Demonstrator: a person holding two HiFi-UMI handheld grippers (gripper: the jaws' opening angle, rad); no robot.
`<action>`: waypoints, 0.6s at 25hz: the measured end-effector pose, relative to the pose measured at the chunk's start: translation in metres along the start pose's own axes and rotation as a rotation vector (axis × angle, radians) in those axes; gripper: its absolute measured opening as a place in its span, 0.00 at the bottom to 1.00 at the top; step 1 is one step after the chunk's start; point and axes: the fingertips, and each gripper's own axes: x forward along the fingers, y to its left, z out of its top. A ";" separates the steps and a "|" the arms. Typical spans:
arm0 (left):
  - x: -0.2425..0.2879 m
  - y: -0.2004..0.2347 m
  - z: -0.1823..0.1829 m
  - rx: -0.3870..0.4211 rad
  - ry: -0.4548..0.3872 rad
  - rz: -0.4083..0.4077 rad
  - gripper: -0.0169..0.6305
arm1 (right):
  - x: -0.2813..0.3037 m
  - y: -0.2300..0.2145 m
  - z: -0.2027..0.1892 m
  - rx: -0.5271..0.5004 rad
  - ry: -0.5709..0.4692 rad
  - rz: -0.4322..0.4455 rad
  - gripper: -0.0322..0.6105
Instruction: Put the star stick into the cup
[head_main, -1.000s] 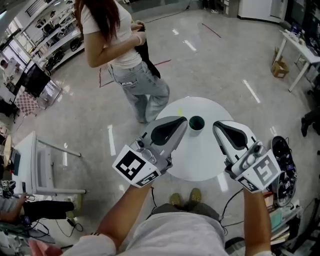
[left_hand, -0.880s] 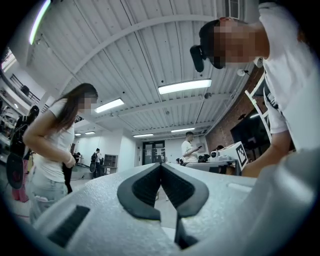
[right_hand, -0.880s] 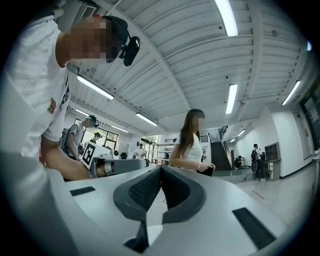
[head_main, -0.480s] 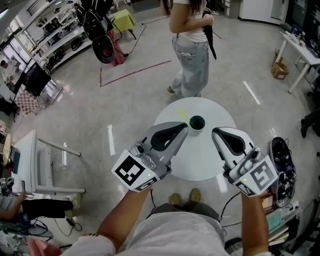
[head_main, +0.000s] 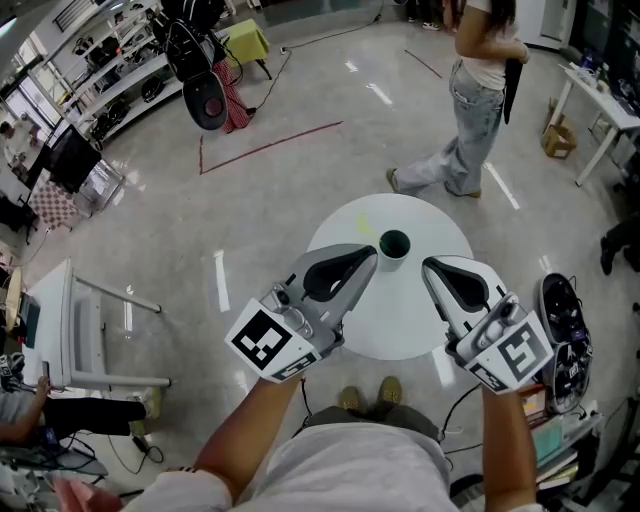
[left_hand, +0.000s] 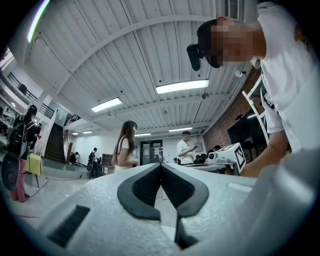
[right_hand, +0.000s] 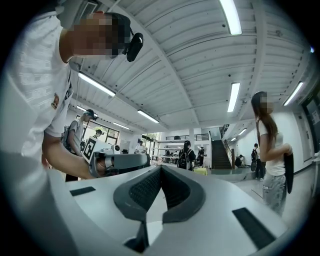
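A dark green cup (head_main: 393, 244) stands on the far half of a round white table (head_main: 400, 310). A faint yellowish streak (head_main: 362, 223) lies on the table just left of and beyond the cup; it is too small to tell what it is. My left gripper (head_main: 372, 253) hovers over the table's left side, shut and empty, its tip close to the cup's left. The right gripper (head_main: 427, 266) hovers at the cup's right, also shut with nothing between its jaws. Both gripper views look out across the hall: the left gripper (left_hand: 160, 167) and right gripper (right_hand: 160, 170) show only their touching pads.
A person (head_main: 477, 100) walks across the floor beyond the table at the upper right. My shoes (head_main: 366, 397) stand under the table's near edge. A black bag (head_main: 565, 335) sits at the right, a white cabinet (head_main: 70, 330) at the left.
The person in the background has walked from the upper left to the upper right. Both grippers have stayed almost still, drifting slightly toward each other.
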 end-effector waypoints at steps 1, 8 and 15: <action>0.000 0.000 0.000 -0.001 0.000 -0.001 0.05 | 0.000 0.000 0.001 0.000 -0.001 -0.001 0.07; 0.001 -0.001 0.000 -0.002 0.002 -0.004 0.05 | -0.002 -0.002 0.000 0.001 0.005 -0.009 0.07; -0.004 -0.001 0.000 -0.005 0.000 0.002 0.05 | -0.004 0.000 -0.001 0.000 0.005 -0.017 0.07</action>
